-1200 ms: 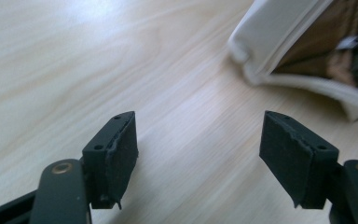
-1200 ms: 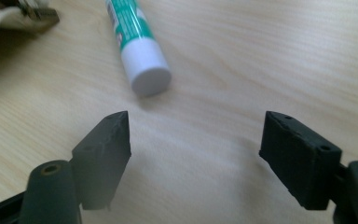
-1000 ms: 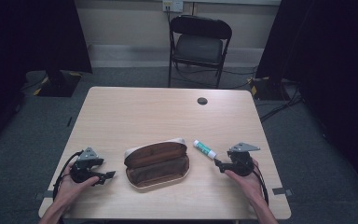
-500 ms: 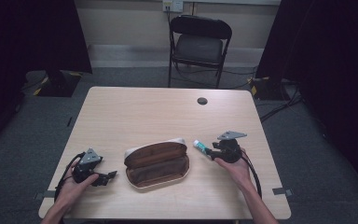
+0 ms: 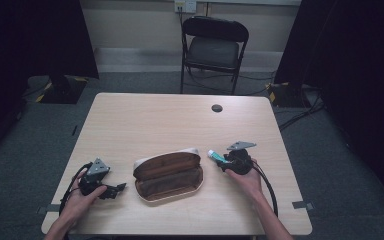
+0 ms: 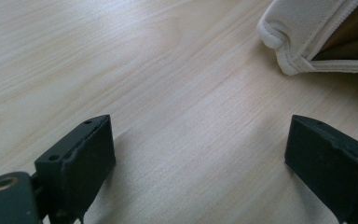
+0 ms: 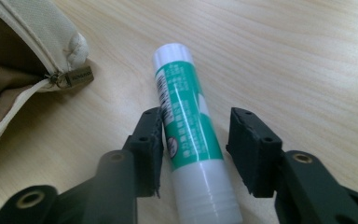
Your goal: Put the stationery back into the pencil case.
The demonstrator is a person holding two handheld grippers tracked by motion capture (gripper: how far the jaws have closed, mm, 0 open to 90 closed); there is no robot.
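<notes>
A green and white glue stick [image 7: 186, 130] lies on the wooden table [image 5: 170, 120], just right of an open brown pencil case [image 5: 167, 175] with a cream rim. My right gripper [image 7: 196, 140] straddles the stick; its jaws have just been closing. One pad touches the tube and a small gap shows at the other. In the high view the right gripper [image 5: 227, 162] sits at the glue stick [image 5: 215, 156]. My left gripper [image 5: 117, 189] rests left of the case. Its jaws [image 6: 200, 144] have just been opening and stand wide with bare table between them.
The case's cream corner [image 6: 303, 32] lies ahead of the left gripper, and its zipper pull [image 7: 77, 75] lies near the stick's cap. A round cable hole [image 5: 216, 108] marks the far side of the table. A black folding chair [image 5: 214, 47] stands behind it.
My right gripper has moved left along the table to the glue stick, and its jaws have narrowed around the tube. The left hand has stayed in place.
</notes>
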